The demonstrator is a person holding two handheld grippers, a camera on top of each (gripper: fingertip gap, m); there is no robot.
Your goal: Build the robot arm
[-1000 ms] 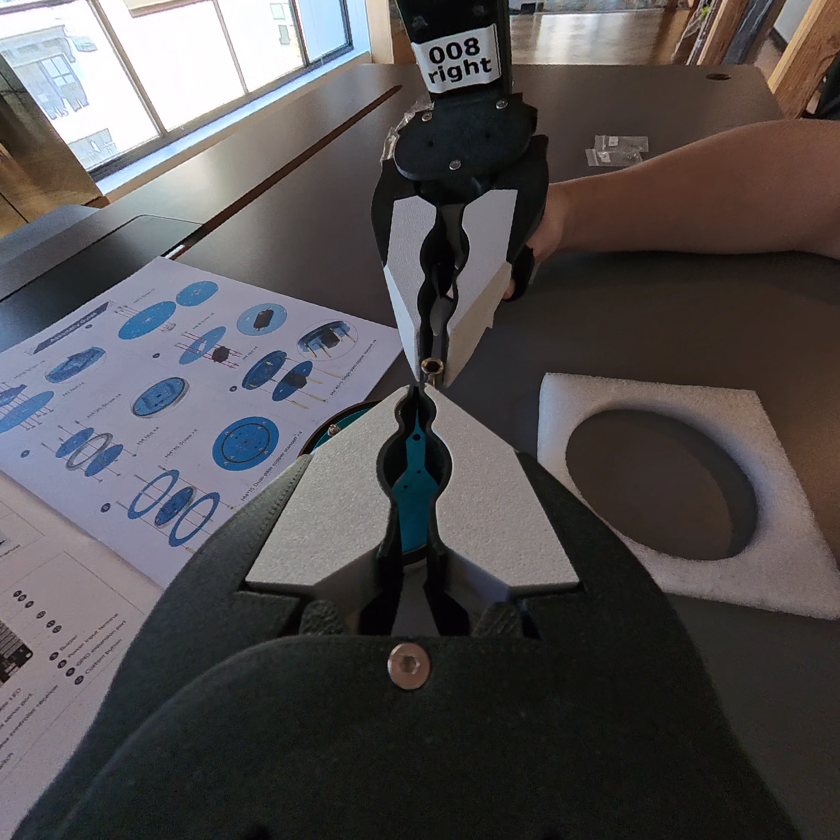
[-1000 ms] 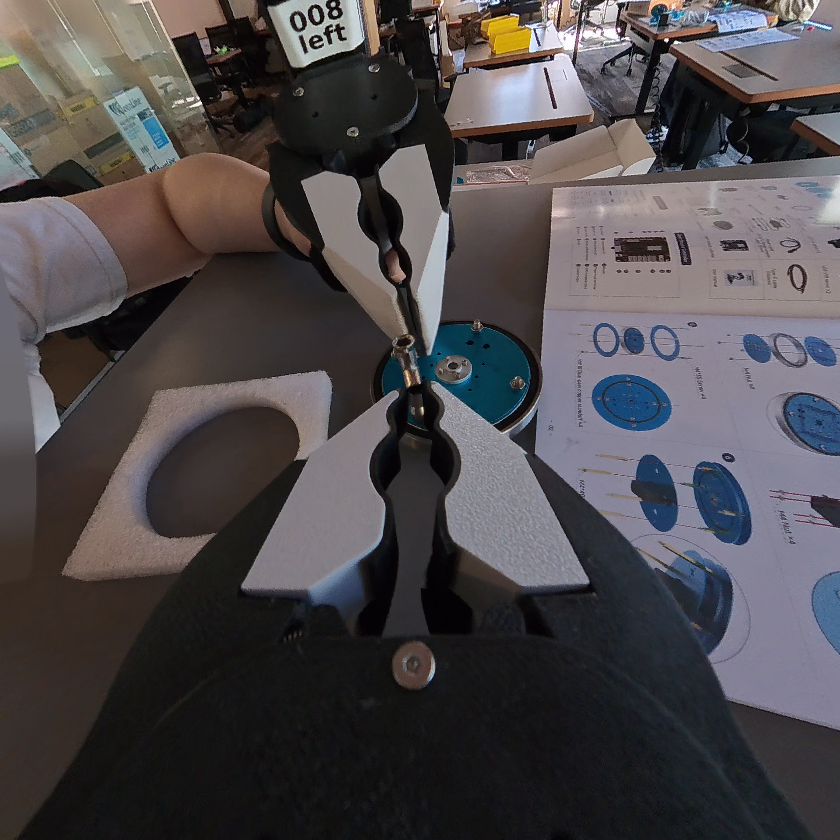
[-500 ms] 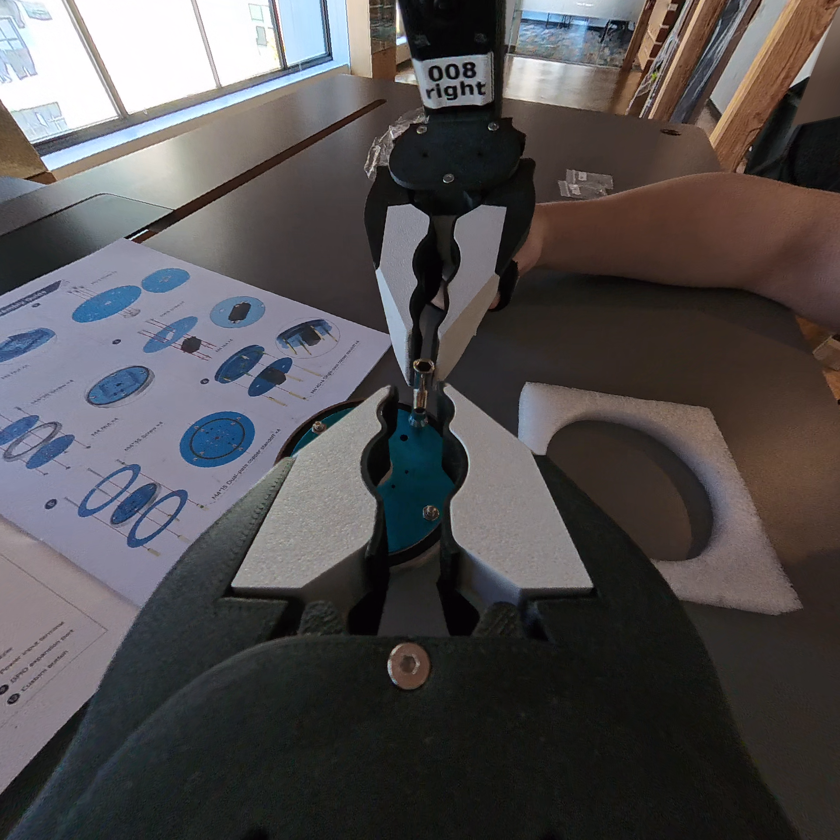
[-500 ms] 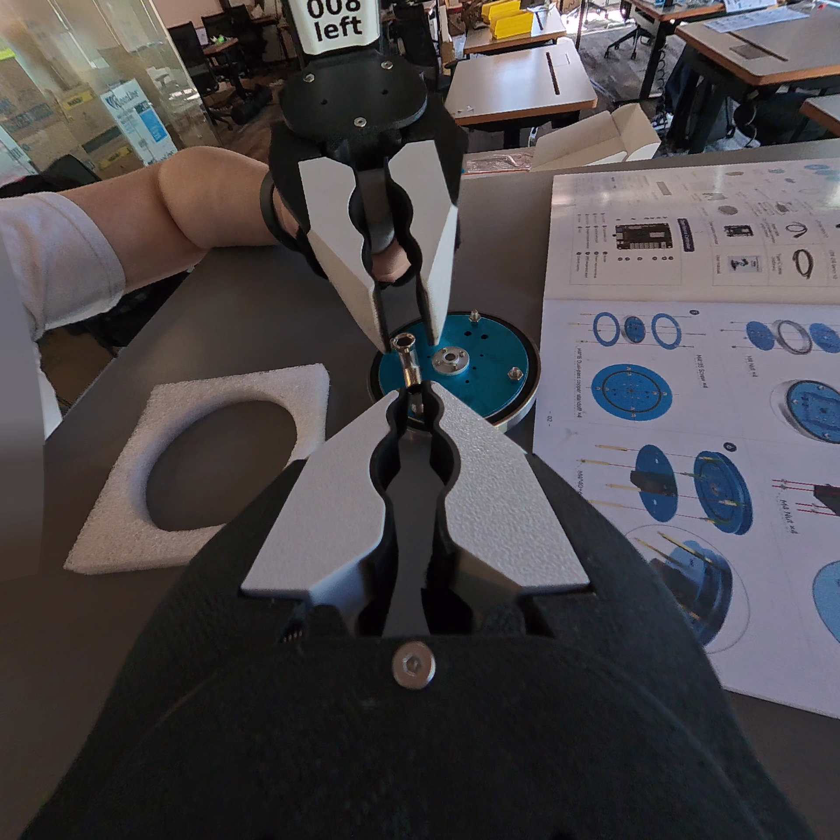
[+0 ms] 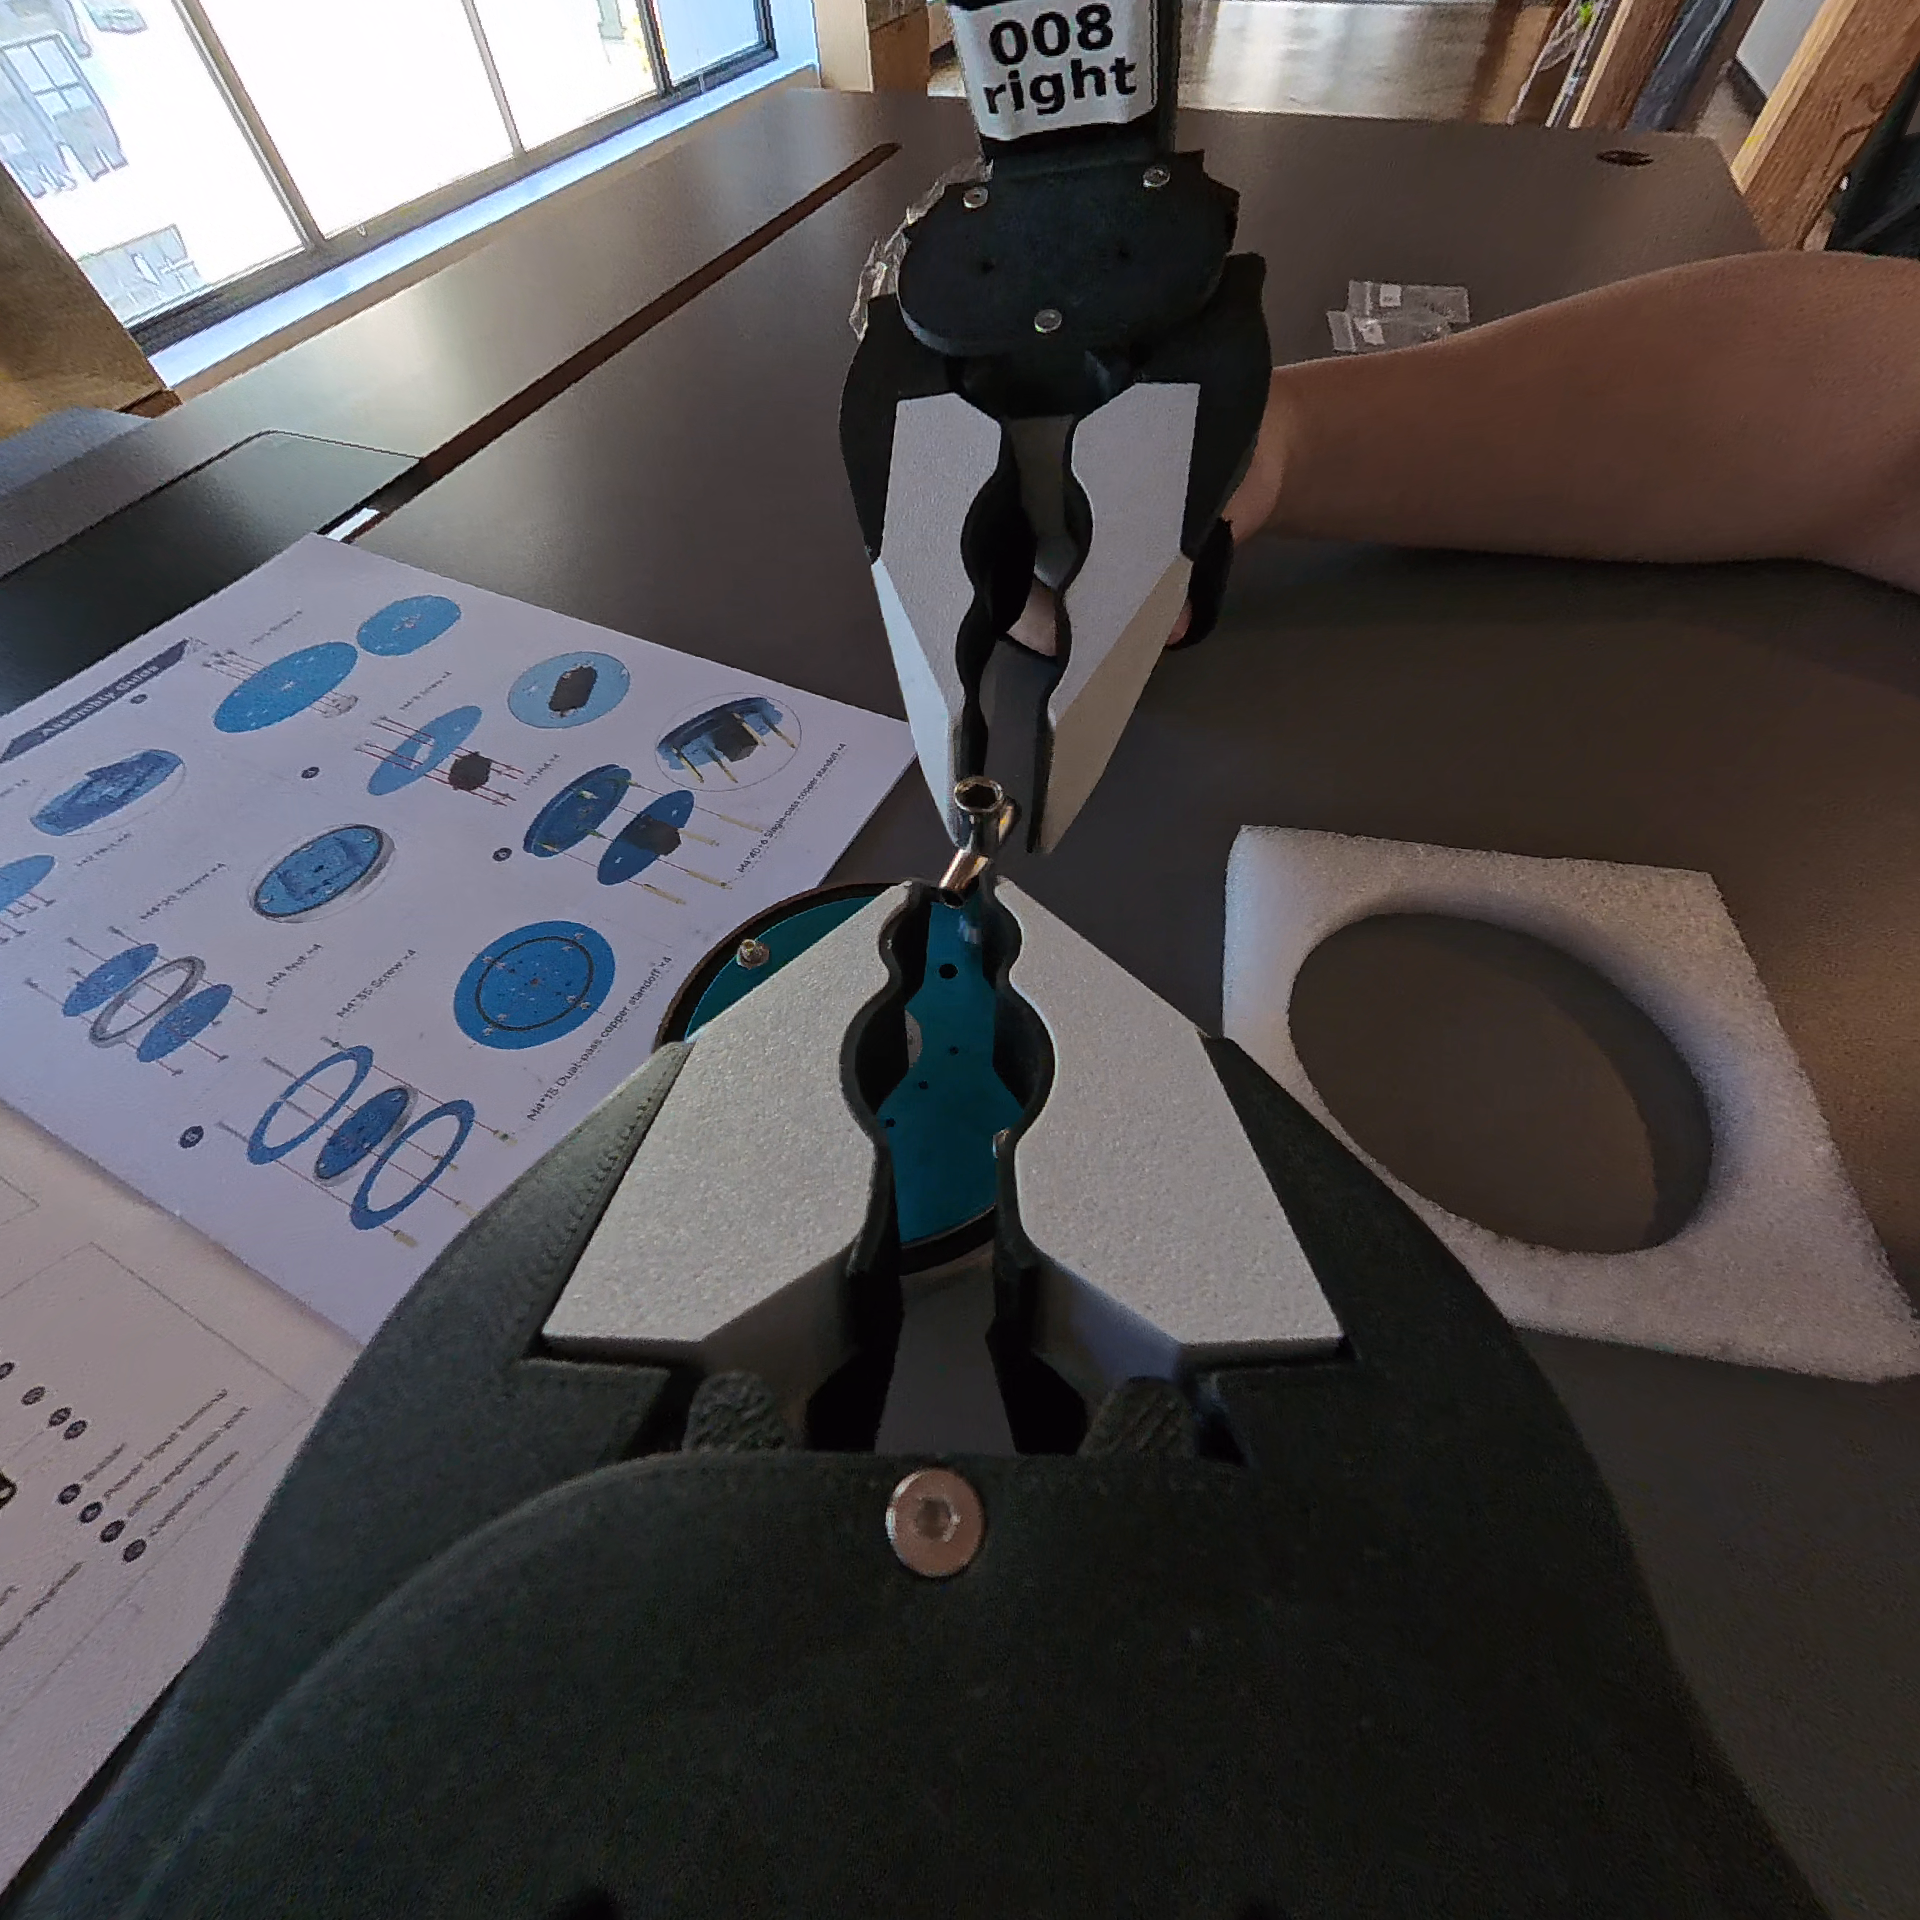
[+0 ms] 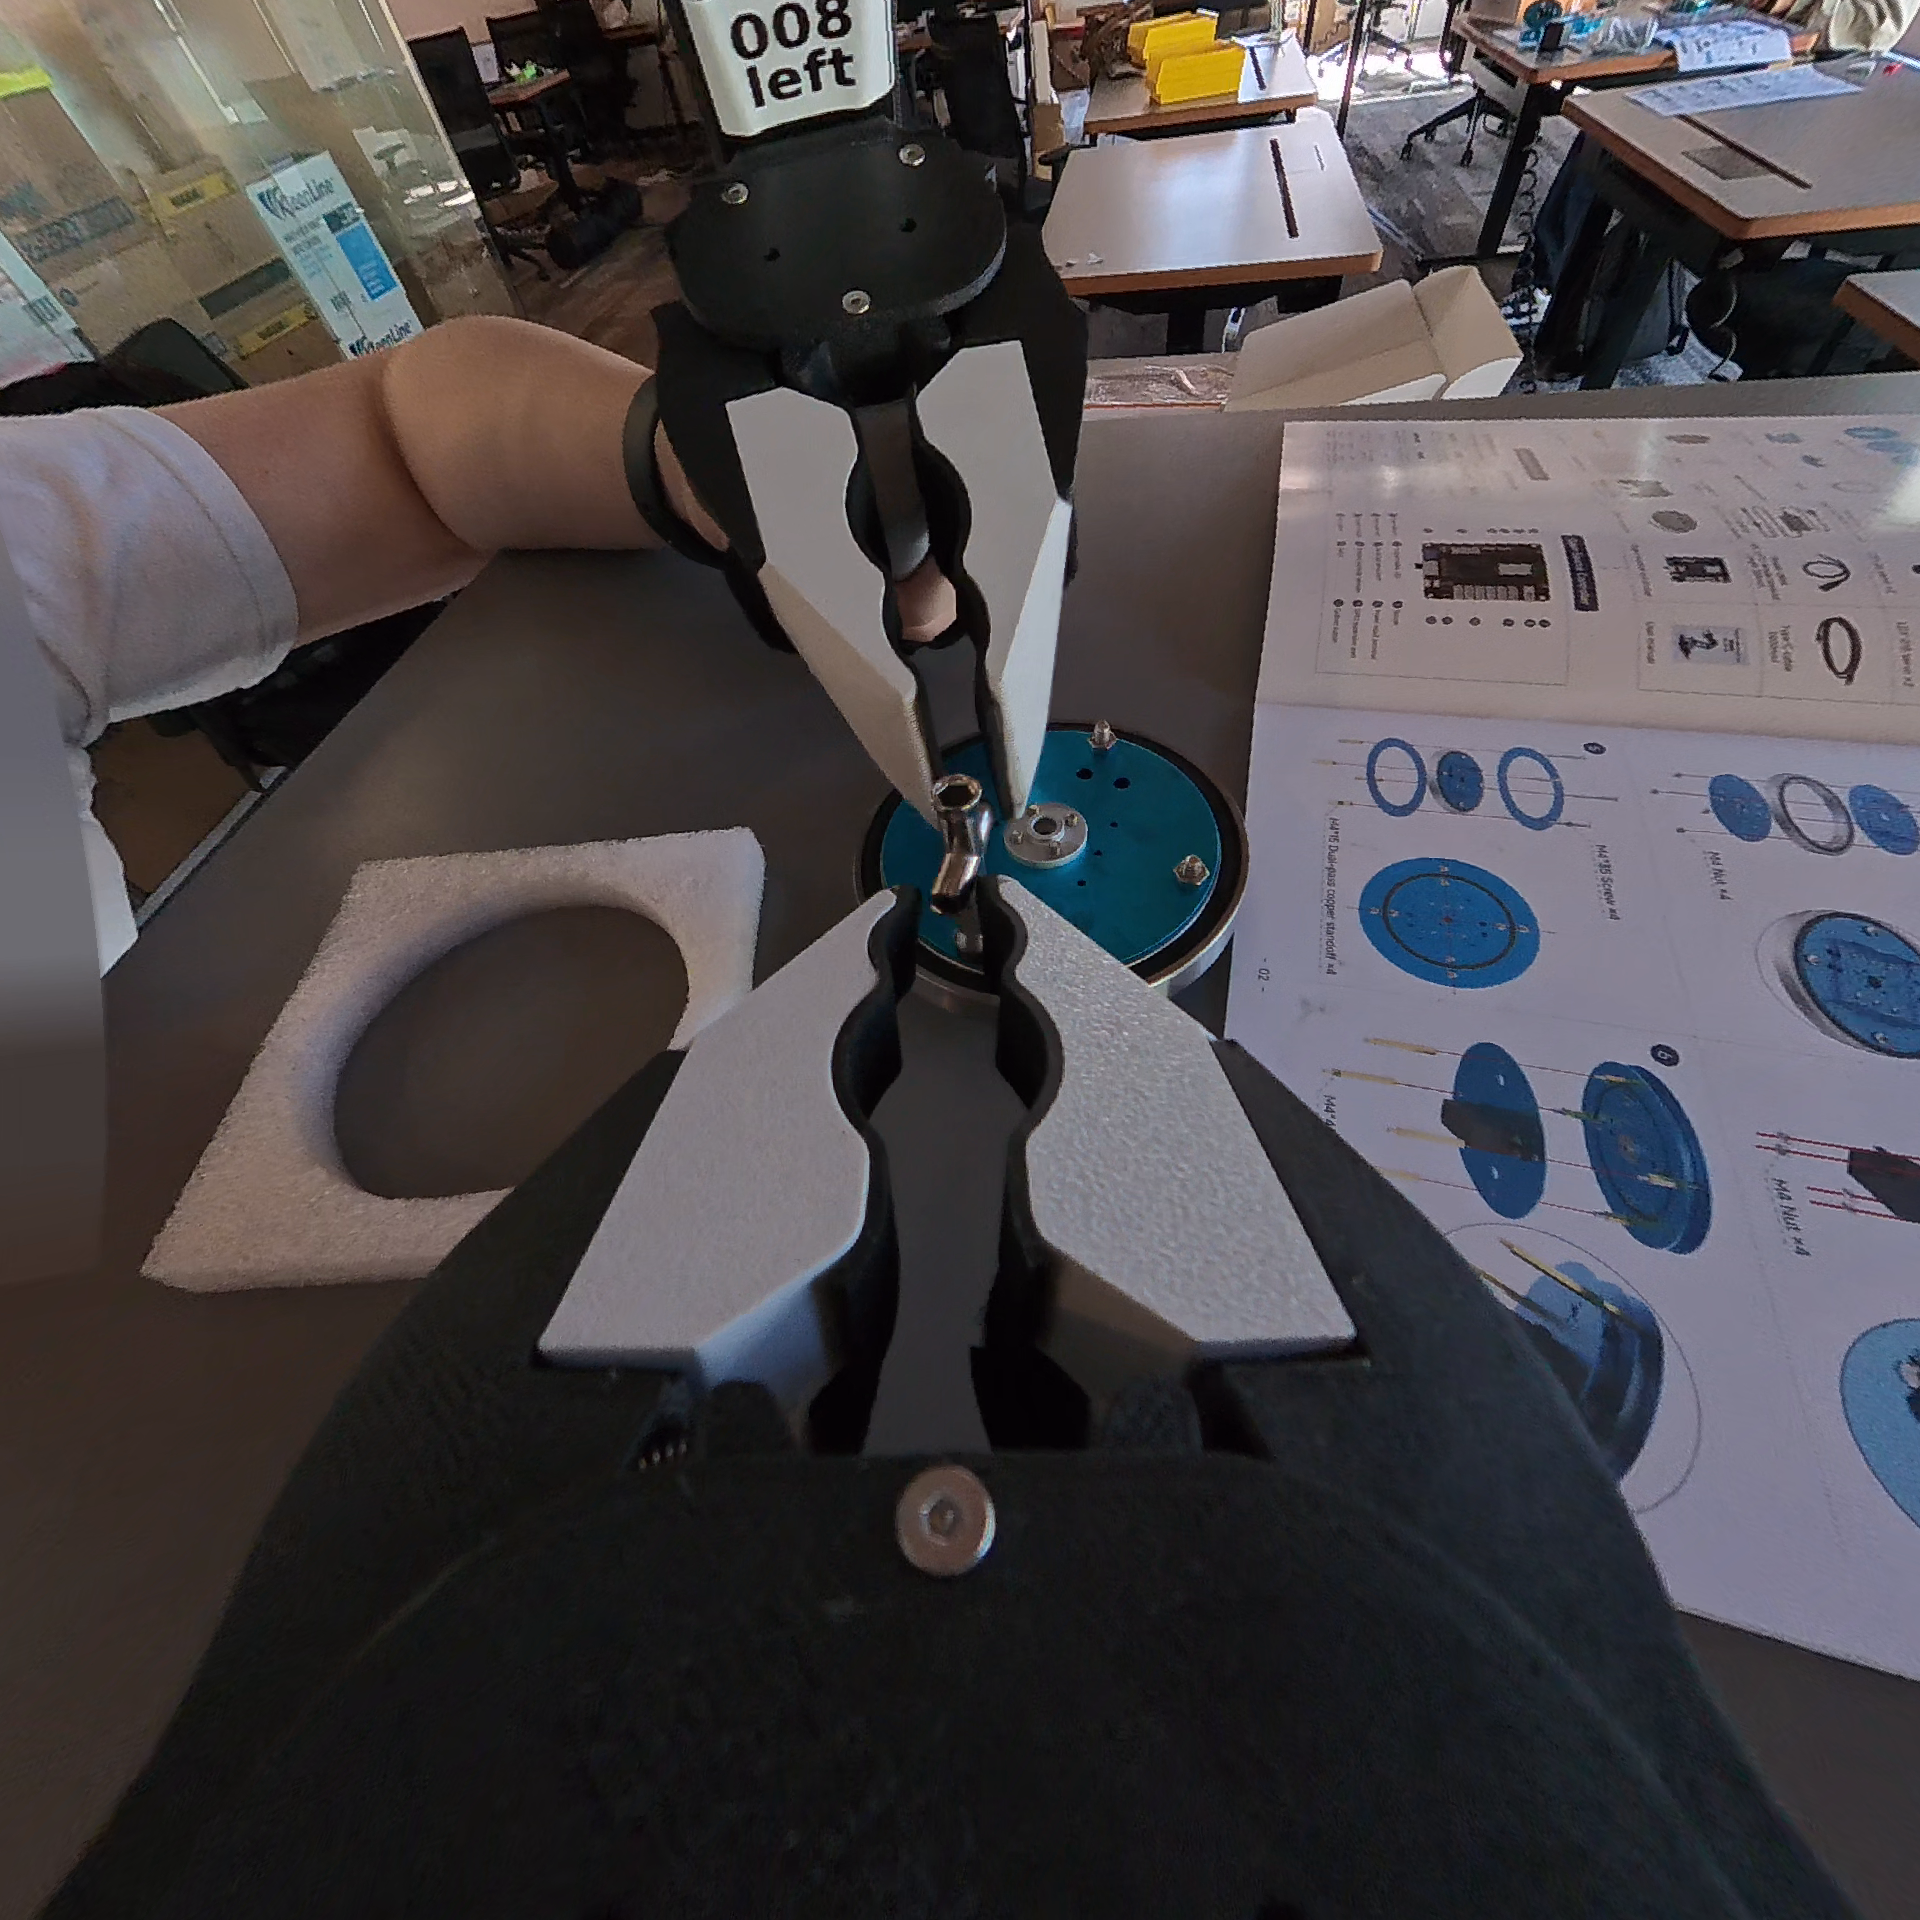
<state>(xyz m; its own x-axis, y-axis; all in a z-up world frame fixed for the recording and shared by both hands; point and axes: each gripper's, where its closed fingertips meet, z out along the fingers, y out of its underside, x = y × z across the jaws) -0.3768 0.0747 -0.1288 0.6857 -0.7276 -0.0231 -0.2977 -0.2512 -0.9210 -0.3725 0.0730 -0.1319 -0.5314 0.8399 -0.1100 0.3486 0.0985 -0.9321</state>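
My right gripper (image 6: 951,899) is shut on the lower end of a small silver socket tool (image 6: 954,831) and holds it upright above a blue round plate (image 6: 1132,862) with screws standing in it. My left gripper (image 5: 954,896) faces it tip to tip, slightly open and empty. Its fingertips stand on either side of the tool's socket end (image 5: 977,826), and the blue plate (image 5: 935,1143) shows through its gap. Each gripper also shows in the other's view: the right gripper in the left wrist view (image 5: 992,831), the left gripper in the right wrist view (image 6: 966,800).
A white foam square (image 5: 1299,883) with a round cut-out lies beside the plate on the dark table; it also shows in the right wrist view (image 6: 260,1195). Printed instruction sheets (image 5: 312,831) (image 6: 1558,935) lie on the other side. A person's forearms (image 5: 1558,416) (image 6: 416,468) rest behind the grippers. Small plastic bags (image 5: 1397,312) lie farther back. My left and right fingertips are right by each other.
My left gripper's fingers have parted from nearly shut to slightly open around the tool's top. The right gripper has kept its hold on the tool, which now leans a little.
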